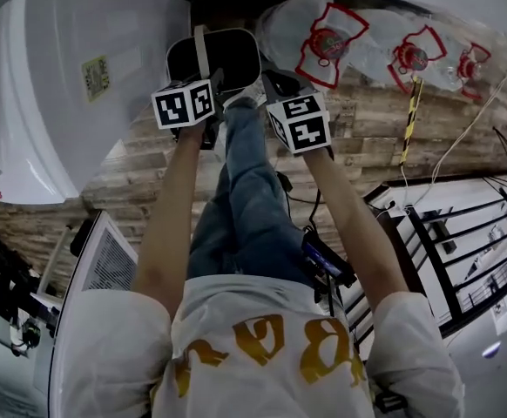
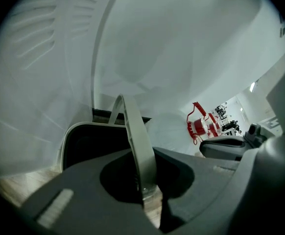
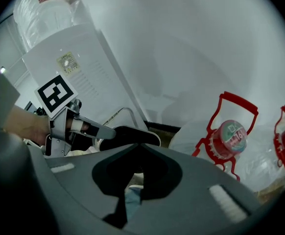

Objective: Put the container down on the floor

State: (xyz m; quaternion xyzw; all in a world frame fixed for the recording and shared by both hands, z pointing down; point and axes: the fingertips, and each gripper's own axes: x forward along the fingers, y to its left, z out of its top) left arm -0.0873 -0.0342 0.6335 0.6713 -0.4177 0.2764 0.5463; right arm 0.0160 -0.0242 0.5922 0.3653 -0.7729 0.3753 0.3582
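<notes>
Two tongs work here: the left tongs (image 2: 145, 182) pinch the handle (image 2: 132, 131) of one container (image 1: 227, 55) over the floor (image 1: 367, 120); the right tongs (image 3: 132, 182) are pressed together, empty. Three water bottles (image 1: 323, 42) lie beyond.

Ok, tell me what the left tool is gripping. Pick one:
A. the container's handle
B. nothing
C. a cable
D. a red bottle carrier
A: in the left gripper view the left tool is shut on the pale handle that arches over the container.
</notes>
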